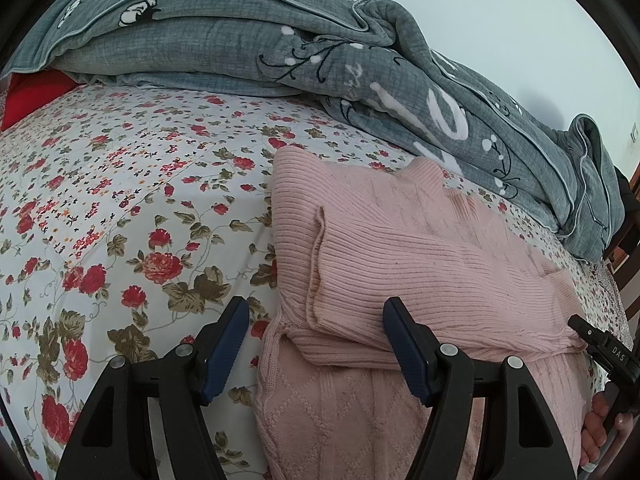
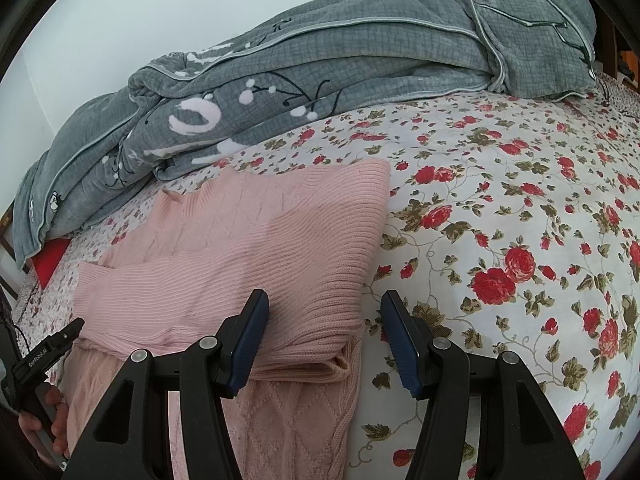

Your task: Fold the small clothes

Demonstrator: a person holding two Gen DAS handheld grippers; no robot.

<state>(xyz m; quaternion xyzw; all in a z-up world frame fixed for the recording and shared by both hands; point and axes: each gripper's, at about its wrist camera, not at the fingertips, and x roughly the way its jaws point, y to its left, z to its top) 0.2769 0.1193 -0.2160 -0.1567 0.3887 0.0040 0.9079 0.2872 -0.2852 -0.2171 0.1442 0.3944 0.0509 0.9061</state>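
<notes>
A pink knit sweater [image 1: 400, 248] lies on the floral bedsheet [image 1: 120, 200], its sleeves folded across the body. My left gripper [image 1: 316, 320] is open and empty, hovering over the sweater's left edge near the folded sleeve. In the right wrist view the sweater [image 2: 260, 248] lies left of centre, and my right gripper [image 2: 324, 316] is open and empty over its right edge. The right gripper's tip [image 1: 600, 344] shows at the sweater's right side in the left wrist view; the left gripper's tip [image 2: 52, 344] shows at its left side in the right wrist view.
A bunched grey quilt [image 1: 280, 40] lies along the far side of the bed, also in the right wrist view [image 2: 320, 56]. A red item [image 1: 32, 96] peeks from under it. Floral sheet [image 2: 520, 220] extends right of the sweater. A pale wall is behind.
</notes>
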